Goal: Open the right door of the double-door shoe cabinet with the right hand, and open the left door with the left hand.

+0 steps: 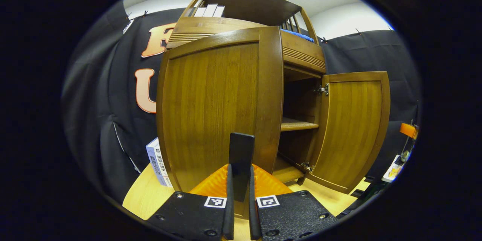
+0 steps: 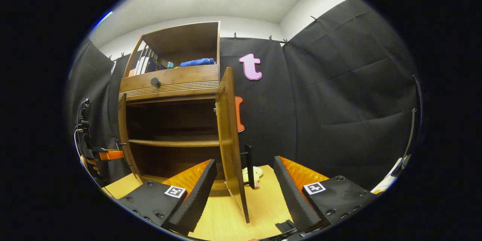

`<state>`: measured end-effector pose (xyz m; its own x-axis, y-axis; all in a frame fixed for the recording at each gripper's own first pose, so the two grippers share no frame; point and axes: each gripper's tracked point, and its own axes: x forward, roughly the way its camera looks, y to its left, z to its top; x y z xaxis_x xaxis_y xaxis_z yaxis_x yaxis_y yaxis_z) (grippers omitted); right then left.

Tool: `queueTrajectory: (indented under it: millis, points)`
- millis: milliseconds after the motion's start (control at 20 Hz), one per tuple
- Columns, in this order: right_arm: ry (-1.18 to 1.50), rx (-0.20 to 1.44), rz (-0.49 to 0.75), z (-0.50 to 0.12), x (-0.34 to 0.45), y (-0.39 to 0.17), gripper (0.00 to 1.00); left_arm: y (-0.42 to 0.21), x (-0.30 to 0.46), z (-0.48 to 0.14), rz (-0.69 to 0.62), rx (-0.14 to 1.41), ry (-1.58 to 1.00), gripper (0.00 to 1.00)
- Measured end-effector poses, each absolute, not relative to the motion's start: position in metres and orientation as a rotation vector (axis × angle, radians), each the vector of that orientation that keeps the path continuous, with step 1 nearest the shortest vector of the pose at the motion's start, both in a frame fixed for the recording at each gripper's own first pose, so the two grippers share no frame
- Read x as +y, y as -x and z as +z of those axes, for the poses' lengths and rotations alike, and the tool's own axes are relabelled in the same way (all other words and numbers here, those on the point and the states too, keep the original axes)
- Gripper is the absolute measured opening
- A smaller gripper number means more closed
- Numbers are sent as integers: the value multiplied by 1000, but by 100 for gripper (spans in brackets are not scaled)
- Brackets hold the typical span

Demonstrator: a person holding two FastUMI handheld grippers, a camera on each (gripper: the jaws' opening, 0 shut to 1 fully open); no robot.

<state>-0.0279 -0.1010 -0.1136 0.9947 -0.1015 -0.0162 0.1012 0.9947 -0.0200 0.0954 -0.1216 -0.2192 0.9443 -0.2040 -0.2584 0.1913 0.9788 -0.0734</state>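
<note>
The wooden shoe cabinet [image 1: 301, 56] stands on a table with both doors swung out. In the left gripper view the left door [image 1: 211, 109] faces me. My left gripper [image 1: 241, 169] is shut on that door's black handle [image 1: 241, 147], which stands upright between the fingers. The right door [image 1: 350, 131] hangs wide open at the right. In the right gripper view the right door [image 2: 229, 143] shows edge-on with its black handle [image 2: 248, 165] on the far side. My right gripper [image 2: 244, 163] is open, its fingers on either side of the door's edge without touching. The left gripper [image 2: 107, 154] shows far left.
Inside the cabinet a shelf [image 2: 173, 143] crosses the dark space. A drawer knob [image 2: 155, 81] sits above, and books and a blue cloth [image 2: 196, 62] lie on top. A boxed book [image 1: 158, 165] leans by the cabinet's left side. A small pale toy [image 2: 253, 174] lies behind the right door.
</note>
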Motion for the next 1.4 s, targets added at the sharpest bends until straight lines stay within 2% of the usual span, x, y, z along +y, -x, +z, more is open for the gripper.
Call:
queueTrajectory:
  millis: [250, 300, 350, 550, 900, 1250, 1300, 1400]
  points:
    - [53, 10, -71, -116, -87, 40, 100, -87, -117, -219, -181, 263, 10, 10]
    - [59, 7, -73, -116, -88, 40, 91, -86, -115, -219, -181, 261, 8, 10]
    - [63, 6, -75, -118, -89, 41, 91, -83, -113, -218, -180, 258, 4, 12]
    - [51, 15, -60, -121, -82, 38, 91, -71, -99, -215, -170, 247, -1, 8]
    - [35, 24, -20, -130, -60, 32, 91, -43, -55, -206, -125, 234, -3, 9]
    - [26, 48, 45, -146, -23, 25, 91, -22, 6, -195, -31, 226, -41, 2]
    - [25, 48, 50, -147, -19, 23, 98, -22, 12, -195, -28, 227, -35, 0]
    - [25, 52, 60, -150, -9, 20, 98, -20, 18, -194, -42, 235, -8, 0]
